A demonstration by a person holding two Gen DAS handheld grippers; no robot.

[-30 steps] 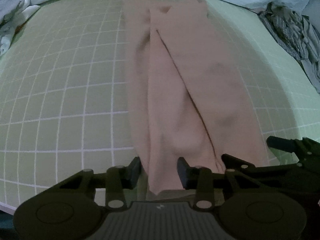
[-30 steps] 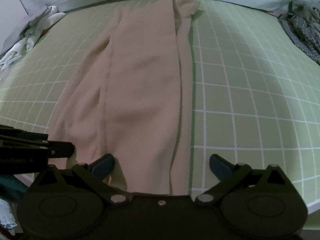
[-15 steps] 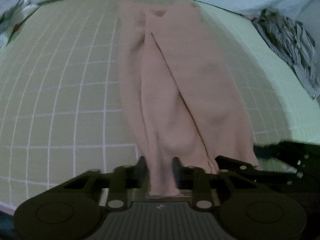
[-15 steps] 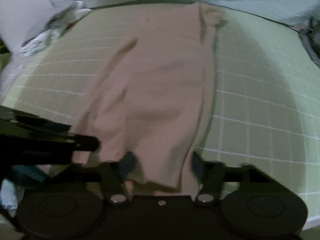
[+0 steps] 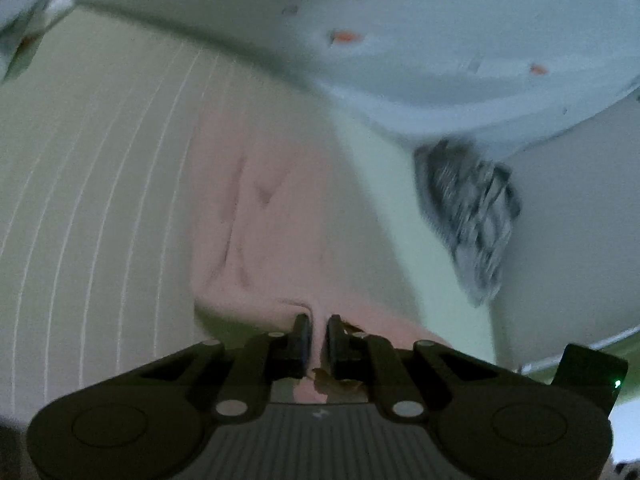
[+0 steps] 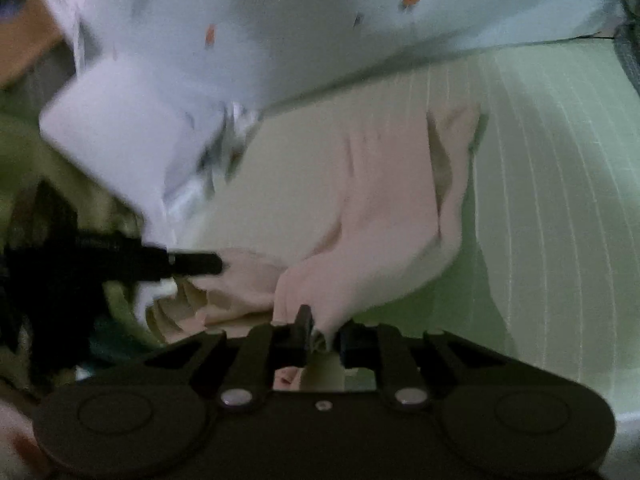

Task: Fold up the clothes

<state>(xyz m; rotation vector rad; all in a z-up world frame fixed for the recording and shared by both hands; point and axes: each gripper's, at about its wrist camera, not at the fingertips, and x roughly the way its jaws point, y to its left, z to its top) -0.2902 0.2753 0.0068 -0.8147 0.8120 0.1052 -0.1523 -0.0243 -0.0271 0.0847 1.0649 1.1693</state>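
Where both stood wide apart earlier, left claw (image 5: 318, 334) and right claw (image 6: 323, 330) now pinch the pink garment's (image 5: 272, 216) lifted hem.

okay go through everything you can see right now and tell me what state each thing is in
left gripper: shut on the pink garment.
right gripper: shut on the pink garment.
pink garment: near end lifted and bunched, far end lying on the grid mat.
grid mat: flat.
grey patterned cloth: crumpled heap.

Your pink garment (image 5: 276, 216) lies lengthwise toward 12 o'clock, wrinkled, its near hem lifted and bunched at 6 o'clock.
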